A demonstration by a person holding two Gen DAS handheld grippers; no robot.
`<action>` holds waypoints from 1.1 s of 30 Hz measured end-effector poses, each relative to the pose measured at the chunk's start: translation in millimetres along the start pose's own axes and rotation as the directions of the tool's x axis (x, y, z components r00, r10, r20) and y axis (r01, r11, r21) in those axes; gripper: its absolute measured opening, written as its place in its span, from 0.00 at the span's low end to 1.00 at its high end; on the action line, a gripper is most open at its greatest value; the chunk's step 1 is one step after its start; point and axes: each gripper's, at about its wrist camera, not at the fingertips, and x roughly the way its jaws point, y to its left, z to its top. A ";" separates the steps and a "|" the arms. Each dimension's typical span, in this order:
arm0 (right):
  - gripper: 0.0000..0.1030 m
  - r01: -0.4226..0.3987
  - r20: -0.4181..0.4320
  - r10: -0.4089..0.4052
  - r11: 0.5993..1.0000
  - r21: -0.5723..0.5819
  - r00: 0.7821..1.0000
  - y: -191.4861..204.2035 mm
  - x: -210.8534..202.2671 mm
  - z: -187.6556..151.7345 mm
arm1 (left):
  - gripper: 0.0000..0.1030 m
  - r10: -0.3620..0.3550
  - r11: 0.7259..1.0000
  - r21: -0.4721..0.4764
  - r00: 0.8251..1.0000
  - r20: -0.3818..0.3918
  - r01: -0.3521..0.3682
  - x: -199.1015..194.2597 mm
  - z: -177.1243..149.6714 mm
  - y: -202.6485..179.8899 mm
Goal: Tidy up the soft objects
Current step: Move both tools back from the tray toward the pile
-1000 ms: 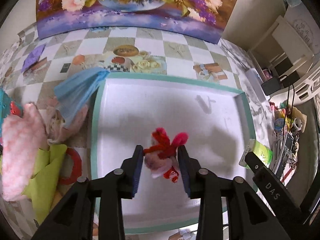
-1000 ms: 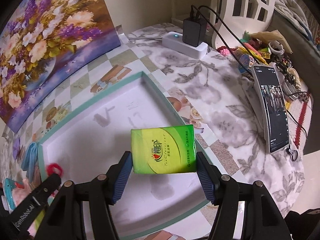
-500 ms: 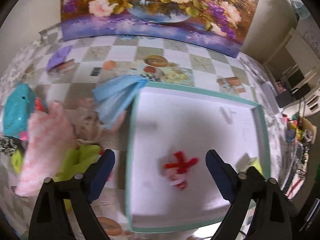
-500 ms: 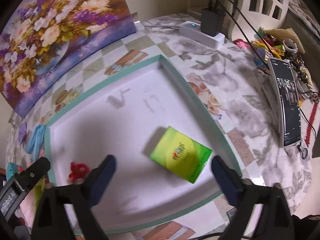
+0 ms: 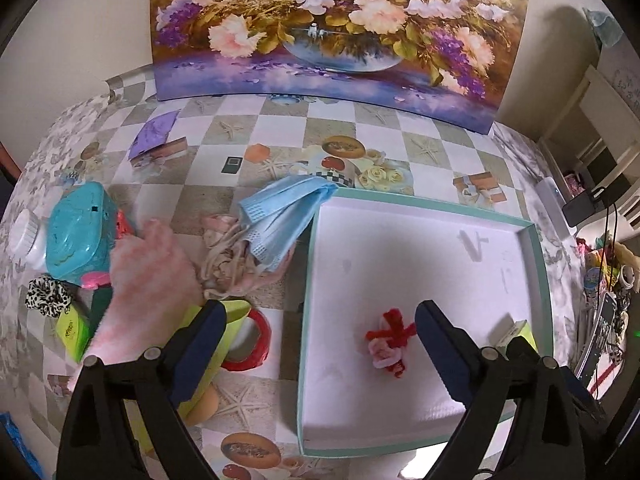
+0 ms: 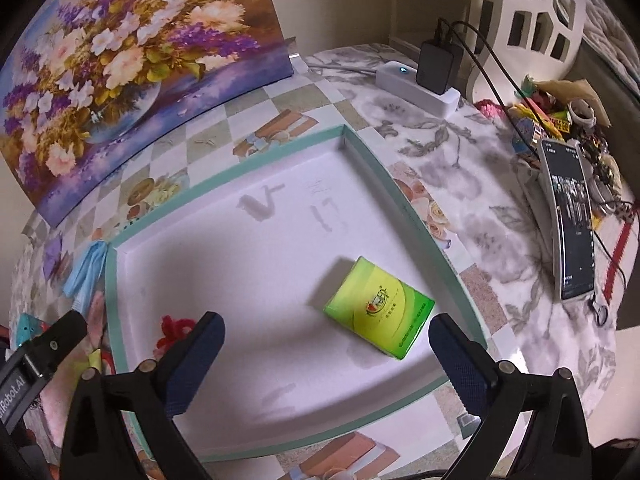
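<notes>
A white tray with a teal rim (image 5: 424, 200) (image 6: 404, 196) lies on the table. In it lie a red and pink pipe-cleaner toy (image 5: 390, 342) (image 6: 172, 330) and a green tissue pack (image 6: 380, 308) (image 5: 516, 330). My left gripper (image 5: 320, 354) is open and empty, raised above the tray's left edge. My right gripper (image 6: 326, 364) is open and empty, above the tray's near side. Left of the tray lie blue face masks (image 5: 284, 212), a pink fluffy cloth (image 5: 144, 280), a beige cloth (image 5: 228, 256) and a yellow-green cloth (image 5: 216, 344).
A teal box (image 5: 78, 232), a leopard scrunchie (image 5: 46, 296), a red tape roll (image 5: 250, 340) and a white bottle (image 5: 24, 236) sit at the left. A floral painting (image 5: 340, 28) stands at the back. A phone (image 6: 572, 216), power strip (image 6: 416, 88) and clutter lie right.
Both grippers opened and let go: the toy and the tissue pack now lie in the tray. Both grippers drew back and rose; the left view swung left.
</notes>
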 end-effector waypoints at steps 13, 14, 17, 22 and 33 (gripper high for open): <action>1.00 -0.161 0.047 0.161 0.987 -0.014 0.986 16.1 -21.1 0.7 | 0.93 0.009 0.999 -0.046 0.999 0.035 -0.008 -26.8 -0.5 27.7; 1.00 -0.179 0.052 0.180 0.984 -0.023 0.982 19.0 -24.6 1.3 | 0.93 0.013 0.999 -0.053 0.999 0.042 -0.011 -30.2 -0.2 32.2; 1.00 -0.188 0.069 0.191 0.981 -0.045 0.979 29.7 -36.8 1.6 | 0.93 0.033 0.997 -0.071 0.997 0.071 -0.028 -41.9 -1.0 45.4; 1.00 -0.182 0.064 0.188 0.980 -0.084 0.980 58.6 -53.4 -3.5 | 0.93 0.044 0.993 -0.111 0.993 0.110 -0.032 -57.5 -3.0 69.4; 1.00 -0.132 0.010 0.140 0.950 -0.283 0.990 141.6 -66.5 -39.2 | 0.93 0.071 0.976 -0.215 0.990 0.125 -0.043 -75.1 -9.4 135.7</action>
